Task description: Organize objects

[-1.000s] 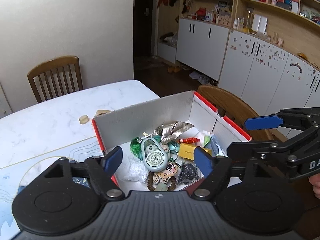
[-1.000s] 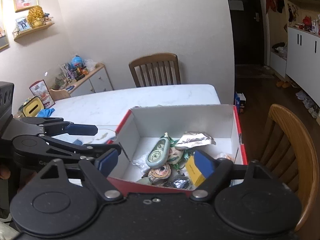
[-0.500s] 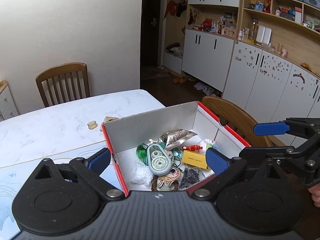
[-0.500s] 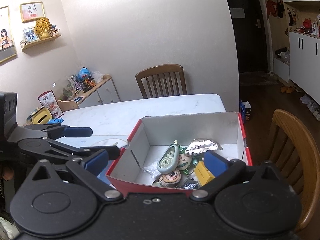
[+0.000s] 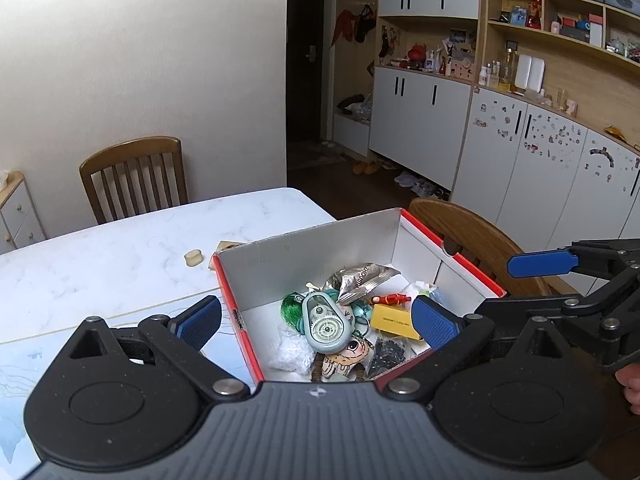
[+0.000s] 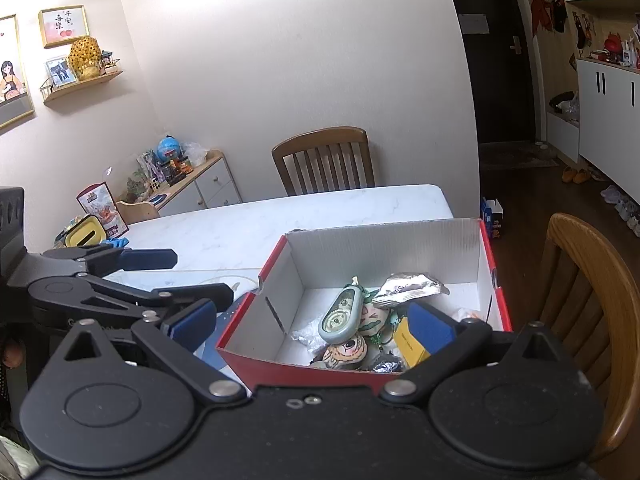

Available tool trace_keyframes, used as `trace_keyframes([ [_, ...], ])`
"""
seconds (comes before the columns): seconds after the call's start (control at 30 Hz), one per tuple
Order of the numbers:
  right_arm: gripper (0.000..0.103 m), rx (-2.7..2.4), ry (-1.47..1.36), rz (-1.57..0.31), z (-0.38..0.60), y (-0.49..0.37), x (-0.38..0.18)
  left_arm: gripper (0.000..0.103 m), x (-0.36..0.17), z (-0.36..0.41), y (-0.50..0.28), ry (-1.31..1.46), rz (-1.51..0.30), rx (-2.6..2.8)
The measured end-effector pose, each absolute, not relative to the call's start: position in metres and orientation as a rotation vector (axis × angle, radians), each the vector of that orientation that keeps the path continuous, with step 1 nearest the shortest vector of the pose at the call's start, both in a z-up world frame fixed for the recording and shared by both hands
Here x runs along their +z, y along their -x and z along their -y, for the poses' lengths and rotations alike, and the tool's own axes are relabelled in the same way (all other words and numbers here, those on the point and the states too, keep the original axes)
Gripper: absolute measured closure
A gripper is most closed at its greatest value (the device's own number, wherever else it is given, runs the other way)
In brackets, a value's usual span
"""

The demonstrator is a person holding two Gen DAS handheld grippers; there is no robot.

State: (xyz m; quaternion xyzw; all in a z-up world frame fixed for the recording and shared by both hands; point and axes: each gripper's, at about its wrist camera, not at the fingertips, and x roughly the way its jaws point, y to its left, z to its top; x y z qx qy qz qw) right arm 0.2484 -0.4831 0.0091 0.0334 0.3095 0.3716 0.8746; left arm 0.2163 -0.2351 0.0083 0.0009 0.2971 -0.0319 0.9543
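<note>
A red-and-white cardboard box [image 5: 452, 249] [image 6: 380, 248] sits on the table's right end. Inside lie a pale green tape dispenser [image 5: 324, 322] [image 6: 342, 316], a silver foil packet [image 5: 360, 276] [image 6: 408, 286], a small yellow box [image 5: 394, 322] [image 6: 408, 344], a plush face keychain [image 5: 344, 356] [image 6: 346, 352] and other small items. My left gripper [image 5: 316, 322] [image 6: 180, 276] hovers open at the box's near left corner, nothing between its fingers. My right gripper [image 6: 313, 325] [image 5: 532, 284] hovers open over the near right side, also with nothing in it.
The white marble table [image 5: 120, 248] carries a small beige piece [image 5: 192, 258] behind the box and a blue printed mat [image 5: 24, 360] at the left. Wooden chairs stand at the far side [image 5: 136, 176] and right beside the box [image 6: 588, 280]. A yellow tissue box [image 6: 86, 234] sits far left.
Both grippers' jaws have spread from partly open to wide open. Both views have tipped up a little, so the box sits slightly lower in frame.
</note>
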Motion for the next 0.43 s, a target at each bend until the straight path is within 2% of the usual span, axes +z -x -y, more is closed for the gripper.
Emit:
trace_keyframes([
  [0.43,0.001,0.765,-0.067,-0.660,0.476,-0.244,0.007,0.001,0.009,0.222,-0.211,0.022,-0.596,-0.061],
])
